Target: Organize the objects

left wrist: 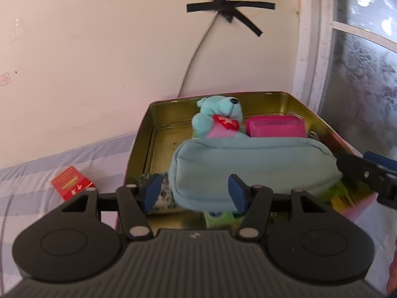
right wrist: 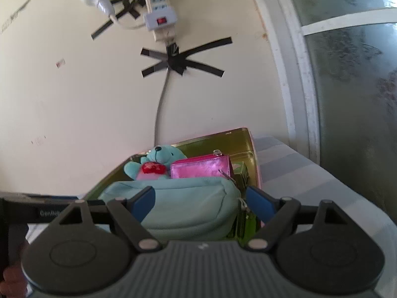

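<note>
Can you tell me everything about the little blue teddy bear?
The teddy bear is a small plush toy with soft turquoise fur, round ears and a dark nose. It hugs a red heart over a pink patch on its chest. It sits near the back wall of the gold tin box, leaning to one side. The pink purse is right beside it, and the pale blue pouch lies in front, hiding its legs.

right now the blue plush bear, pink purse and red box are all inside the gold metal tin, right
Not quite. The small red box lies outside the gold metal tin, on the striped sheet to its left, as the left wrist view shows. The blue plush bear and shiny pink purse are inside.
</note>
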`<state>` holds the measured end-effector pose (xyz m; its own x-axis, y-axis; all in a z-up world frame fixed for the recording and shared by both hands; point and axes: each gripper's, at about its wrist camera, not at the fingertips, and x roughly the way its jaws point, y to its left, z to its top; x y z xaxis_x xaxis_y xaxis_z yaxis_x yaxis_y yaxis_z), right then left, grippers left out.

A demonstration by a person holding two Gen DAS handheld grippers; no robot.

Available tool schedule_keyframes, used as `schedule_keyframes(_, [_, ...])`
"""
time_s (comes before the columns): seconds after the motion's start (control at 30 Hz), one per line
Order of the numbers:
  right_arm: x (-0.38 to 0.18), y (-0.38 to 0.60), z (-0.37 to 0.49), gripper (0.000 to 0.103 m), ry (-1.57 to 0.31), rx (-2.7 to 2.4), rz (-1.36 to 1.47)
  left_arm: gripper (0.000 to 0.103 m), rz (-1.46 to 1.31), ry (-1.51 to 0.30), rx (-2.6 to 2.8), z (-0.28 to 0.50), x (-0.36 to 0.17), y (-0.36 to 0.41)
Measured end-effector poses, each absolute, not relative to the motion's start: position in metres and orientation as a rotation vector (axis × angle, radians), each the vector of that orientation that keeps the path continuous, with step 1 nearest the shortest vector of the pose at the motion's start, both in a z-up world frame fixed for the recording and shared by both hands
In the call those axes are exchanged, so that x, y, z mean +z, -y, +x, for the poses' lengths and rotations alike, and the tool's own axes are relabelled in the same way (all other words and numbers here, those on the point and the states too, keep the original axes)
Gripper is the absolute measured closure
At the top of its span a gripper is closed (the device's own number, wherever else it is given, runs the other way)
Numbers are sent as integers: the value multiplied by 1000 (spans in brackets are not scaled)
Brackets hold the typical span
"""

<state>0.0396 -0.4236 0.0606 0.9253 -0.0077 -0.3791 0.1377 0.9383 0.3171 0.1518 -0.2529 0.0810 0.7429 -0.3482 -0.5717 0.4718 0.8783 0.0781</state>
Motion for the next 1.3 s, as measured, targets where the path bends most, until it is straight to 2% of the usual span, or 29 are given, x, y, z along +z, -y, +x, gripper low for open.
schedule_keyframes(0.2, [62, 415, 4, 20, -355, -69, 400, 36, 262, -535, -456, 116, 84, 245])
schedule_keyframes(0.57, [51, 388, -27, 20, -416, -16, 432, 36, 303, -528, -440, 85, 74, 217])
schedule_keyframes(1.3, [51, 273, -7, 20, -543, 158, 267, 35, 223, -604, -270, 108, 43, 102])
